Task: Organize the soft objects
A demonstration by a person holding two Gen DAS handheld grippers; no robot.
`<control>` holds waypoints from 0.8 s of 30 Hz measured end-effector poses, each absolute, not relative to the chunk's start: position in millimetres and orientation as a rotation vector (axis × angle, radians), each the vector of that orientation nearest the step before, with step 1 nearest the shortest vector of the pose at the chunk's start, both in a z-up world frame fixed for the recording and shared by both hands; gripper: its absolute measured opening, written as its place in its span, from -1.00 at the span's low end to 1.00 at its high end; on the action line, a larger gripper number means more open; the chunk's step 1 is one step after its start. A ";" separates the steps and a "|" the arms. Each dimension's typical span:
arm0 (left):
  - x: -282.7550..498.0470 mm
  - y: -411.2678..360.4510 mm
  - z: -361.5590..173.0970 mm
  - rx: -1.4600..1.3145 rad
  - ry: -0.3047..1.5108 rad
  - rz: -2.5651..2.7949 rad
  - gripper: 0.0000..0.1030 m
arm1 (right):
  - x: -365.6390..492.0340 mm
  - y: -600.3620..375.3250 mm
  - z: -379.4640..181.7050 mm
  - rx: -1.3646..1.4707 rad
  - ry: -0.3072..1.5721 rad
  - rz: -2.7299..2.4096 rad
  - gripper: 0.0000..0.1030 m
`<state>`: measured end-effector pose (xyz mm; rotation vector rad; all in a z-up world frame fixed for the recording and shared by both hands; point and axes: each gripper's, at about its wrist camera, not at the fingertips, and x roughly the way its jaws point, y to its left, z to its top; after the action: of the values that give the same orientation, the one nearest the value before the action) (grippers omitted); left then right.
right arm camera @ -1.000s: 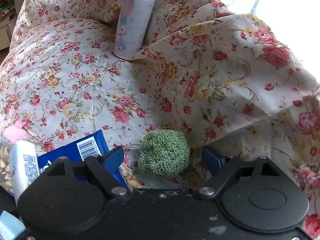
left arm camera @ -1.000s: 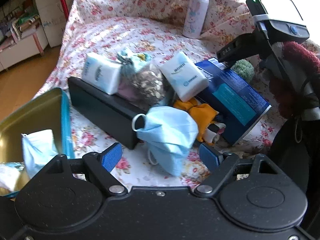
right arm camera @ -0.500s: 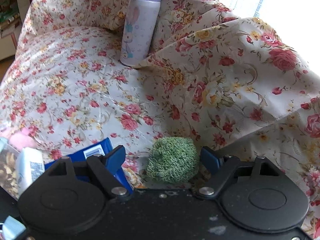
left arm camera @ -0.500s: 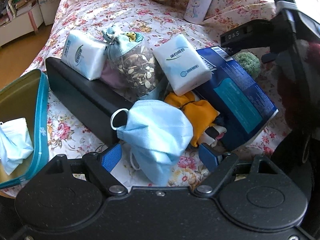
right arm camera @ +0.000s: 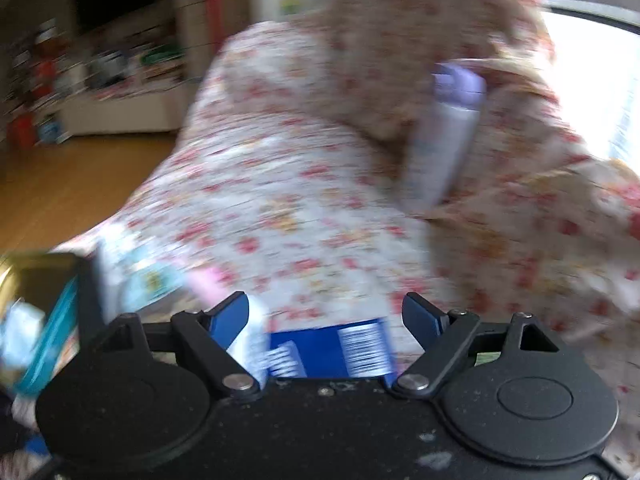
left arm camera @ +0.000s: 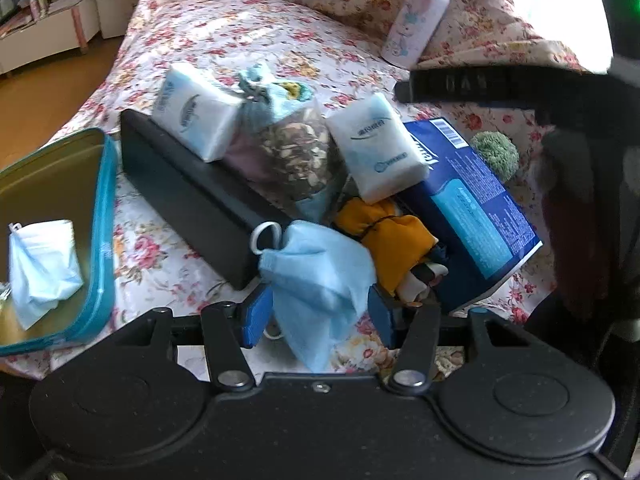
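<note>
A light blue face mask (left arm camera: 320, 276) lies against the black box (left arm camera: 192, 188) on the floral bed cover. My left gripper (left arm camera: 318, 316) is closing on it, and both blue pads touch the mask's sides. A second crumpled mask (left arm camera: 40, 264) lies in the open gold tin (left arm camera: 100, 216) at the left. Two white tissue packs (left arm camera: 192, 120) (left arm camera: 380, 148), a mesh sachet (left arm camera: 288, 148), a yellow cloth (left arm camera: 392, 236) and a green knit ball (left arm camera: 496, 152) lie around. My right gripper (right arm camera: 326, 304) is open with nothing between its fingers. It hangs over the blue box (right arm camera: 320, 348) in a blurred view.
The blue carton (left arm camera: 472, 208) leans at the right of the pile. A lilac bottle (left arm camera: 420, 12) stands against the floral pillow at the back. The right tool's black body (left arm camera: 480, 84) crosses the upper right. A wooden floor and low shelves lie beyond the bed's left edge.
The left jaws have narrowed from wide apart onto the blue mask. The right gripper has swung up and to the left; the green ball has left its view, which is now blurred.
</note>
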<state>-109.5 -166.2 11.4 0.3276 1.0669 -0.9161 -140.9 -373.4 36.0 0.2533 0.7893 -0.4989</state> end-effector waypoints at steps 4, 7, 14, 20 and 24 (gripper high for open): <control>-105.7 -157.8 13.8 0.321 1.074 -0.897 -0.02 | -134.8 -358.6 31.9 0.212 0.839 -0.399 0.62; -104.8 -155.6 11.2 0.328 1.085 -0.878 0.00 | -132.1 -348.7 27.0 0.166 0.875 -0.348 0.62; -107.3 -154.8 2.1 0.335 1.124 -0.870 0.13 | -126.9 -338.3 17.3 0.100 0.938 -0.356 0.56; -112.5 -162.2 -0.5 0.359 1.112 -0.880 0.31 | -138.4 -361.6 27.0 0.158 0.857 -0.510 0.57; -112.4 -172.9 -6.5 0.360 1.116 -0.885 0.36 | -141.3 -370.6 29.5 0.183 0.843 -0.562 0.57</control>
<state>-112.4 -172.9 -6.5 0.3602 1.1161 -0.8847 -141.3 -370.6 29.5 0.1831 0.8431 -0.5622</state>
